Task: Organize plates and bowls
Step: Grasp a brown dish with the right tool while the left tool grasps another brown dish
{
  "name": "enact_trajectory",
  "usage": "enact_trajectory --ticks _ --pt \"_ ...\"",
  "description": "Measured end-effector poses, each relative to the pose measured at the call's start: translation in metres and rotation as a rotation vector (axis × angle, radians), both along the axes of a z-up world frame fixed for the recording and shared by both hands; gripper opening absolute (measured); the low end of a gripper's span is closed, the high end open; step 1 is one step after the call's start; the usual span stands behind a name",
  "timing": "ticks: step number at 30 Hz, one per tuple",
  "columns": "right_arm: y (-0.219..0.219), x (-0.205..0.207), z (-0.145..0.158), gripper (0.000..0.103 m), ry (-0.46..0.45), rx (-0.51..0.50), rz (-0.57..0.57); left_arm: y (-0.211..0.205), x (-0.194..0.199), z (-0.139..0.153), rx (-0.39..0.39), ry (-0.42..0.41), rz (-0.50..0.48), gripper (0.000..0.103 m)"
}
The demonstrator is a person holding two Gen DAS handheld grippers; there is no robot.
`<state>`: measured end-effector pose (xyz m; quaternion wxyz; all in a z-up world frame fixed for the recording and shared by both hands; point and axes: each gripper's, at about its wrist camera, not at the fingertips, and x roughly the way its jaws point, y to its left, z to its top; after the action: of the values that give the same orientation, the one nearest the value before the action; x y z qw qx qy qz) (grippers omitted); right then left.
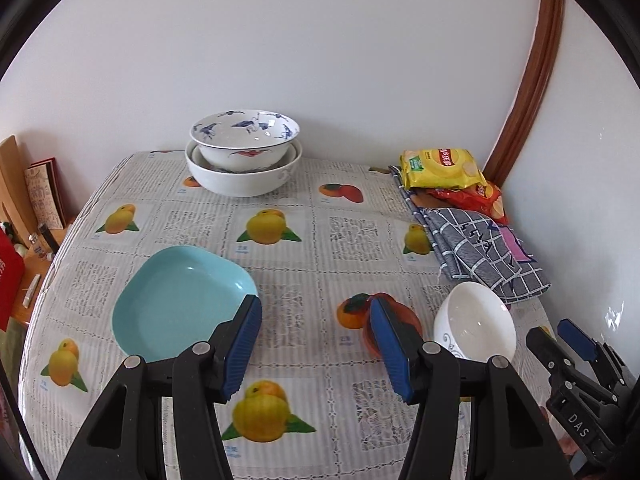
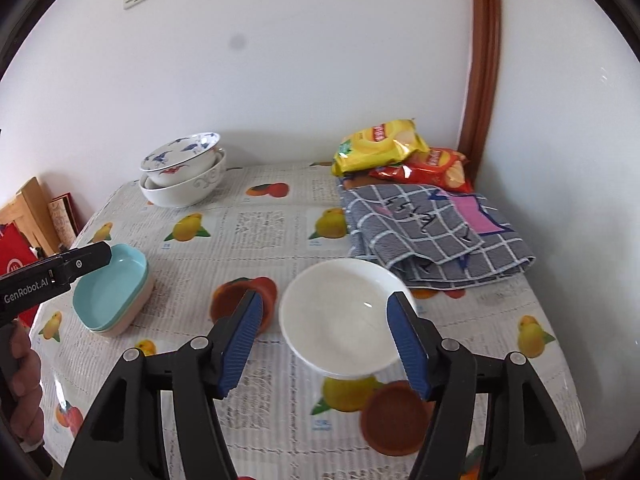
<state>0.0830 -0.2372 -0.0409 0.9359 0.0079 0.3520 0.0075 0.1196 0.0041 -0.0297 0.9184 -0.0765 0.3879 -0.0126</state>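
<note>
right gripper: jaws apart, nothing clamped; pads do not press on anything.
white bowl: sits on the table between the right gripper's two blue pads as that camera sees it, rim up. It looks to lie a little beyond the tips; whether a pad touches the rim I cannot tell.
left gripper: jaws apart, empty, only tablecloth between them. Its arm shows at the left edge of the right view, a hand on the handle.
bowl from the left: white bowl lies to the right of the left jaws, outside them; the right gripper is just beside it.
nearer hand: right, in my judgement. The bowl is in line with its jaws, off-line for the left.
brown dishes: one near the right pad, low in the frame; a second is partly hidden behind the left pad.
blue plate: left-forward of the left jaws, its near corner hidden by the left pad; stacked on other plates in the right view.
cloth: folded, just behind the white bowl.
big bowls: nested at the far edge by the wall, well apart from both grippers.
likely target: that far stack, straight ahead; a guess.
chip bags: far right corner.
</note>
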Motion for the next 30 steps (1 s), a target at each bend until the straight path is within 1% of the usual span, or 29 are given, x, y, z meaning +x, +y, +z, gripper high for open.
enact_trajectory --ticks 4,7,12,15,17,21,24,26,30 --pt "-0.039 -0.013 -0.016 0.064 0.038 0.028 -0.069 -0.023 0.006 -0.013 0.030 0.025 -0.026 0.054" --pt "-0.064 -0.016 -0.034 0.064 0.101 0.055 -0.102 -0.034 0.014 -0.027 0.018 0.077 -0.027 0.054" --pt "-0.093 -0.021 -0.059 0.064 0.152 0.080 -0.144 -0.045 0.026 -0.052 0.021 0.135 -0.031 0.054" --pt "-0.099 -0.021 -0.074 0.064 0.179 0.096 -0.141 -0.050 0.033 -0.066 0.017 0.170 -0.033 0.054" --pt "-0.100 -0.021 -0.084 0.057 0.196 0.100 -0.139 -0.053 0.038 -0.074 0.013 0.186 -0.033 0.054" --pt "-0.099 -0.018 -0.097 0.055 0.222 0.132 -0.119 -0.060 0.047 -0.085 0.024 0.214 -0.037 0.054" --pt "-0.095 -0.016 -0.103 0.050 0.226 0.135 -0.097 -0.065 0.055 -0.095 0.029 0.242 -0.034 0.051" --pt "-0.093 -0.013 -0.107 0.049 0.235 0.136 -0.088 -0.065 0.058 -0.100 0.011 0.256 -0.029 0.050" --pt "-0.094 -0.006 -0.117 0.044 0.263 0.144 -0.087 -0.067 0.062 -0.107 0.004 0.263 -0.022 0.047"
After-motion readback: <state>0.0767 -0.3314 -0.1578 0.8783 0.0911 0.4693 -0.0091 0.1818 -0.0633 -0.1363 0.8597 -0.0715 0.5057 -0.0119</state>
